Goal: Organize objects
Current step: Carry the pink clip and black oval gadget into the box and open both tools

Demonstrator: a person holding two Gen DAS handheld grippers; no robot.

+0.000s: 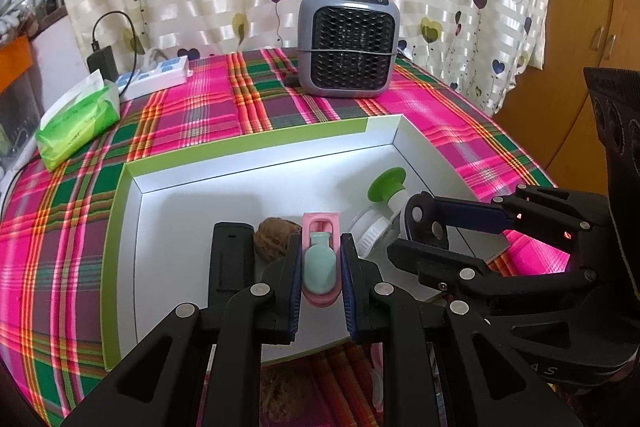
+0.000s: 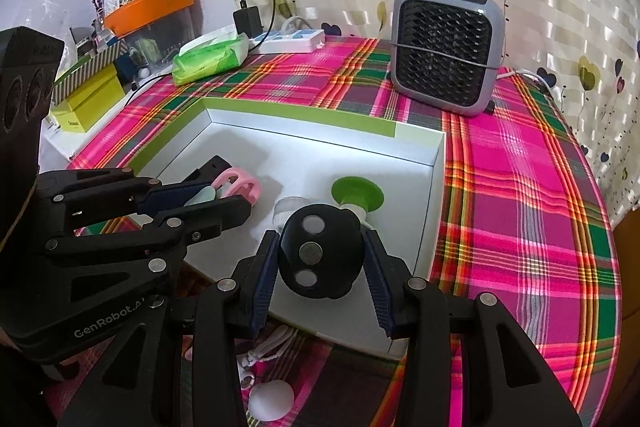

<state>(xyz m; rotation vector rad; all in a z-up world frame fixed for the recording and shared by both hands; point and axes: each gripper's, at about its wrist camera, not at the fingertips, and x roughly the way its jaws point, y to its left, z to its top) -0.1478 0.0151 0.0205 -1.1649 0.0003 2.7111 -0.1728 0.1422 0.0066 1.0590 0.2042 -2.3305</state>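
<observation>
A shallow white box [image 1: 256,163] with a green rim lies on the plaid tablecloth; it also shows in the right wrist view [image 2: 320,147]. My left gripper [image 1: 320,259] is shut on a pink clip with a mint-green insert [image 1: 319,263], held over the box; the clip also shows in the right wrist view [image 2: 236,187]. My right gripper [image 2: 320,259] is shut on a round black device with three buttons [image 2: 316,255], held over the box's near right part. In the box lie a walnut [image 1: 274,237], a black bar-shaped object [image 1: 232,259] and a green-topped bottle [image 1: 386,187], which also shows in the right wrist view [image 2: 356,193].
A grey fan heater [image 1: 348,43] stands at the back of the table. A green tissue pack [image 1: 78,123], a white power strip [image 1: 160,75] and a black charger [image 1: 102,61] sit back left. White earphones and a white round object [image 2: 272,399] lie on the cloth before the box.
</observation>
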